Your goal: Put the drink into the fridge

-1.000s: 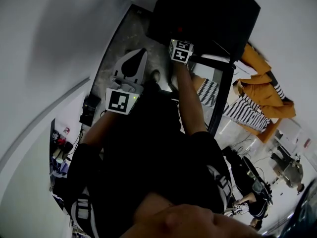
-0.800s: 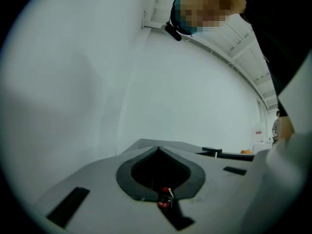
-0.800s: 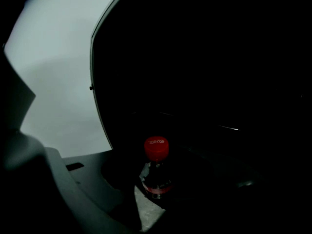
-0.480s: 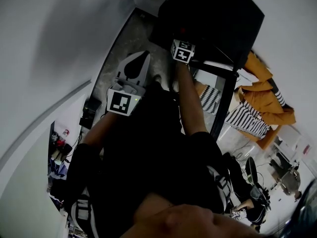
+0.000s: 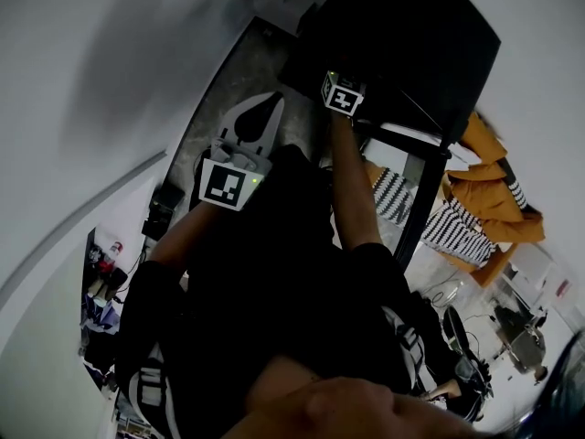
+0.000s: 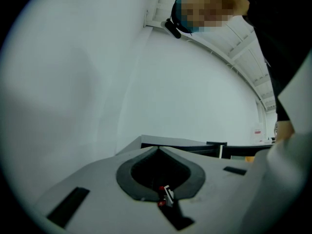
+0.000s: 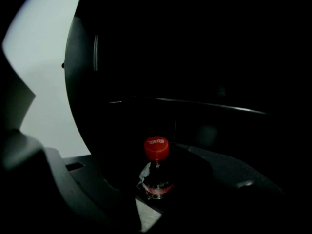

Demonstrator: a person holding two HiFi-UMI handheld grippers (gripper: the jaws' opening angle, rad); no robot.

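Right gripper (image 7: 157,167), jaws clamped on a red-capped bottle (image 7: 156,149), carries the drink upright at the bottom centre of its own view, facing the dark fridge (image 5: 402,35) that fills the upper right of the head view. The grip looks angled down so the bottle can be stood on a shelf; it has not been set down yet. Left gripper (image 6: 158,151), jaws closed on nothing, hangs left of centre in the head view, apparently kept clear of the opening.
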